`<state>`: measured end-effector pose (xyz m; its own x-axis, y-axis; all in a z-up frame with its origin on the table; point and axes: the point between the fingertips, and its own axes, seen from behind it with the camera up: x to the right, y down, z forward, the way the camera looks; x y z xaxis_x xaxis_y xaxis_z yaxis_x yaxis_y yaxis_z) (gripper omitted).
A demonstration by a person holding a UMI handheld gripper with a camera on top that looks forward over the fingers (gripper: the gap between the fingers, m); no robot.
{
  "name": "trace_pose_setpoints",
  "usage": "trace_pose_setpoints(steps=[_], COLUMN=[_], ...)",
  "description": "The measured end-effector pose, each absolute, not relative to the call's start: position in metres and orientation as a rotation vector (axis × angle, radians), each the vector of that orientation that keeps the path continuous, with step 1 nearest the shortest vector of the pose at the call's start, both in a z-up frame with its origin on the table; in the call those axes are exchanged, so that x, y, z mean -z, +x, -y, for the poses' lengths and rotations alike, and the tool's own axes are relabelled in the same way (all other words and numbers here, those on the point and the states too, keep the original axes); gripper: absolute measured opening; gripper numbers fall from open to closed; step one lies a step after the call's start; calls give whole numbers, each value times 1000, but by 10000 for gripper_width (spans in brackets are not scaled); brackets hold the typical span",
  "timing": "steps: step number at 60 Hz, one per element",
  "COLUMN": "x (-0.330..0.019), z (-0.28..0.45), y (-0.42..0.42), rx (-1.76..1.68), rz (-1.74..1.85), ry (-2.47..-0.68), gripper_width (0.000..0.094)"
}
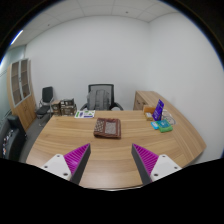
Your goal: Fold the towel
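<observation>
So the gripper (111,158) hangs over the near edge of a big wooden table (60,140), and its claw is released: the two fingers stand wide apart with bare tabletop showing between them and nothing held. The purple ribbed pads (76,157) on the inner faces are easy to see on both sides. The towel (108,127) sits well beyond the fingers, roughly in line with the gap between them, toward the far side of the table. It looks like a reddish-brown checked bundle lying in a squarish heap, not touching anything else. Off to the right of it, near the table's far right end, there's a small cluster of things (161,121), something purple and blue stacked on a clear container, too small to say exactly what. Behind the table a black office chair (101,97) is pushed in, right behind the towel. Another dark chair (46,97) stands further back on the left near a wooden cabinet (20,80), and a low wooden cabinet (147,99) is against the right wall.
</observation>
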<state>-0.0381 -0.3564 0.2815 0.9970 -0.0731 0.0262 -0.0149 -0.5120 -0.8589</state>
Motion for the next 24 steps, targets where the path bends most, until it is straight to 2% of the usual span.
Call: trace_pose_setpoints(steps=[24], x=[-297], z=[390], y=[-56], rx=[86], rz=[-56], ry=[-2090], gripper_width=[859])
